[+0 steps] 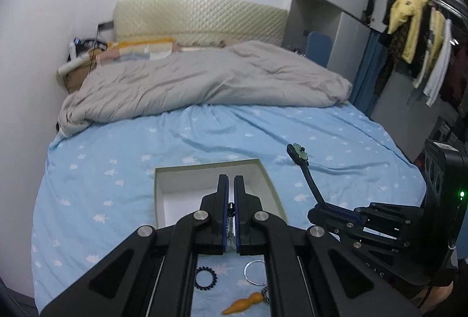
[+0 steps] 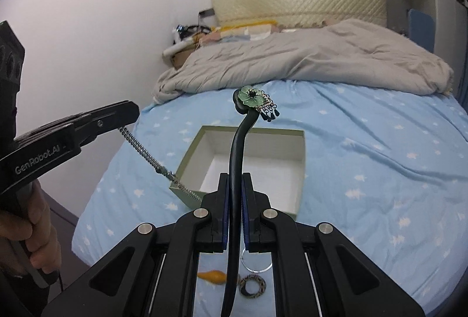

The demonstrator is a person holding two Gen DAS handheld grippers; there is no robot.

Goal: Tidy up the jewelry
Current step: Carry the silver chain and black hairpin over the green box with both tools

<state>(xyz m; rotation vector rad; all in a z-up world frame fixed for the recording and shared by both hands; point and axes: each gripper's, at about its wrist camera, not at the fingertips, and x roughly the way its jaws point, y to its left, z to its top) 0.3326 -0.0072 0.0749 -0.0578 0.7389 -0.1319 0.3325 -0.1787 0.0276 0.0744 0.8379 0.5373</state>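
Observation:
An open, empty box [image 1: 210, 188] with white inside sits on the blue bedsheet; it also shows in the right wrist view [image 2: 254, 168]. My left gripper [image 1: 231, 185] is shut on a silver chain bracelet [image 1: 231, 222], which hangs down over the box's near-left corner in the right wrist view [image 2: 149, 156]. My right gripper [image 2: 235, 182] is shut on a black hair stick [image 2: 237, 153] topped with a green flower ornament [image 2: 251, 97], held above the box; the stick also shows in the left wrist view [image 1: 307, 173].
On the sheet near me lie a dark spiral hair tie [image 1: 206, 278], a thin silver hoop [image 1: 256, 272], an orange gourd-shaped pendant [image 1: 242, 302] and a patterned ring [image 2: 253, 283]. A grey duvet [image 1: 204, 80] covers the far half of the bed. Clothes [image 1: 415, 33] hang at right.

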